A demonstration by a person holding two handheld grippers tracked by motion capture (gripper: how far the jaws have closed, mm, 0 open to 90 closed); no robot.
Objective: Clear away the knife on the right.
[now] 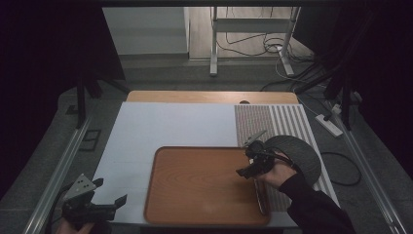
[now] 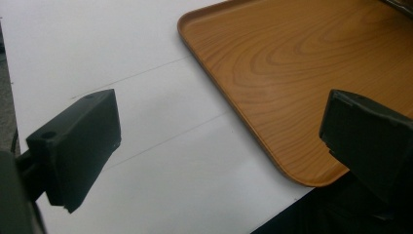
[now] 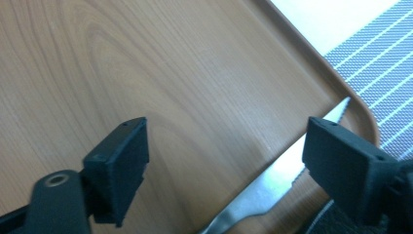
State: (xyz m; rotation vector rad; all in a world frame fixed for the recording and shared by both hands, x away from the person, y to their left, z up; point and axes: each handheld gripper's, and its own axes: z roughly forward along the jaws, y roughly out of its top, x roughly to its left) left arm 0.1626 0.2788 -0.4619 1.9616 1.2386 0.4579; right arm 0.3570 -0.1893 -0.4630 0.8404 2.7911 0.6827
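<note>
Left gripper (image 1: 111, 192) jaws apart; knife (image 3: 272, 183) lies on tray (image 1: 195, 180).

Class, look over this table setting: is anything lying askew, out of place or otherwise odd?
Mostly tidy. One oddity: the knife lies in the wooden tray along its right side, its serrated tip riding up against the rim instead of lying flat. The right gripper hangs open above it. No spill or damage shows.
</note>
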